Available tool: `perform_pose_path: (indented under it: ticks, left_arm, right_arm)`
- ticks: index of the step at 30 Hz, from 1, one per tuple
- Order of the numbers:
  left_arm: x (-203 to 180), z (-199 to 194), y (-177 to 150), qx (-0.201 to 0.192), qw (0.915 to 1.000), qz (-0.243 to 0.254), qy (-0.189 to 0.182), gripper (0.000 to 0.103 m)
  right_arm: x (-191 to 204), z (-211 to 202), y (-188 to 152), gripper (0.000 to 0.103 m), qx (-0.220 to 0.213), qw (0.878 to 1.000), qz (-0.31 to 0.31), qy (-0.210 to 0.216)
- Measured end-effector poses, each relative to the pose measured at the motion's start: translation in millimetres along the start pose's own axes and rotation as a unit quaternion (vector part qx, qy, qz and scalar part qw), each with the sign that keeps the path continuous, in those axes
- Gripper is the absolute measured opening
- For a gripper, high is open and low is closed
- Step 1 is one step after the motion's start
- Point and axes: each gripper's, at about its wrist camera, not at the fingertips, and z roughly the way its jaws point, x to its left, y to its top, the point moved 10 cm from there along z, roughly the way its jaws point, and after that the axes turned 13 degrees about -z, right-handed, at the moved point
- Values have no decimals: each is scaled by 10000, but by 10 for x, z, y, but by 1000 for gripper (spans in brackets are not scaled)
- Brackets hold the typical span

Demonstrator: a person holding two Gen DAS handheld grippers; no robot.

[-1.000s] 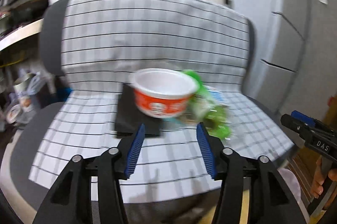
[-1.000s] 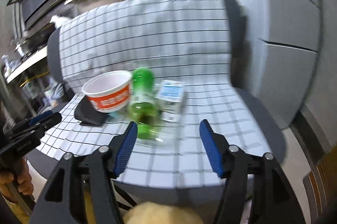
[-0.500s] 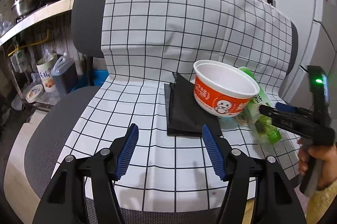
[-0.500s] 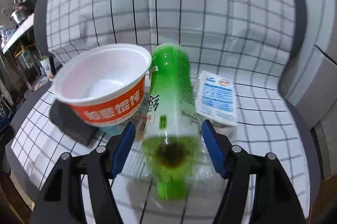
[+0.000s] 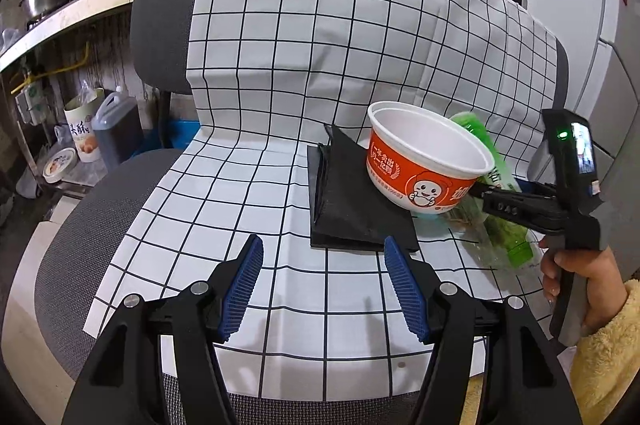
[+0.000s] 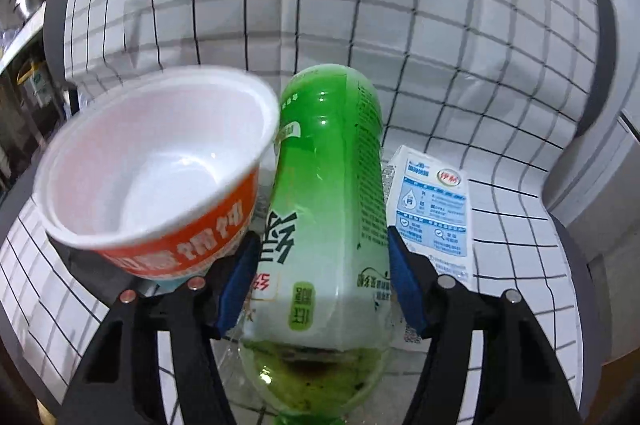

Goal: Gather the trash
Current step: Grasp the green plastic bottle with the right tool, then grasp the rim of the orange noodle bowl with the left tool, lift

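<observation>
The right hand-held gripper (image 6: pixel 322 277) has pushed in since half a second ago: then its blue fingers sat short of the green bottle (image 6: pixel 328 201), now they straddle the bottle's lower body, one pad on each side, spread wide and not yet pressing it. The bottle lies on its side on the checked cloth (image 6: pixel 400 5) over the chair seat, cap end toward the front edge, base toward the backrest. The orange-and-white noodle bowl (image 6: pixel 156 181) leans beside the bottle's left flank, touching or nearly touching it, and a small white-and-blue milk carton (image 6: pixel 434 209) lies just beside the bottle on its right.

From the left wrist view, the left hand-held gripper (image 5: pixel 324 285) hangs with its fingers wide apart and nothing between them, near the seat's front edge, much as it was before. The bowl (image 5: pixel 424 165) rests partly on a folded black bag (image 5: pixel 352 209), and the right hand-held gripper (image 5: pixel 516 205) now reaches further over the bottle (image 5: pixel 504 225) than earlier.
</observation>
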Motion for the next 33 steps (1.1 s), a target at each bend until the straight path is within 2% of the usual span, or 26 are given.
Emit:
perform_pose_path:
  ticks: [2,6,9,13,18,22,25,29,33]
  left_arm:
    - [-13,-25,11,-25,10000,28,12,64]
    - [-84,-41,40,-69,9999,110,29,64]
    - [-194,-9,55,-61,9998,198,12,64]
    - [-427,72,168,-100,9993,324,-134,64]
    - [-709,297,475,-213,9990,323,-207,61]
    - [-873,595,673,-44,9992,194,-336,47]
    - [-811,887,715,213,9996,0,-169,35]
    - [-642,1093,671,474,9981,-377,-134,34]
    - [-551,1131,492,666,9967,-431,-165,33]
  right_arm:
    - [-39,-178,9,61,-206,9994,251,131]
    - [-182,-723,12,61,-890,9915,781,533]
    - [-308,-1077,-72,61,-1104,9870,1009,594]
    - [-446,-1361,-274,62,-1124,9870,1056,452]
    - [-614,-1614,-524,62,-1201,9880,964,-124]
    - [-740,-1703,-667,62,-1224,9860,1077,-349]
    - [-786,-1715,-777,62,-1237,9839,1254,-302]
    - [-798,-1665,-890,62,-1123,9845,1316,-297]
    - [-773,-1664,-979,62,-1076,9840,1399,-222]
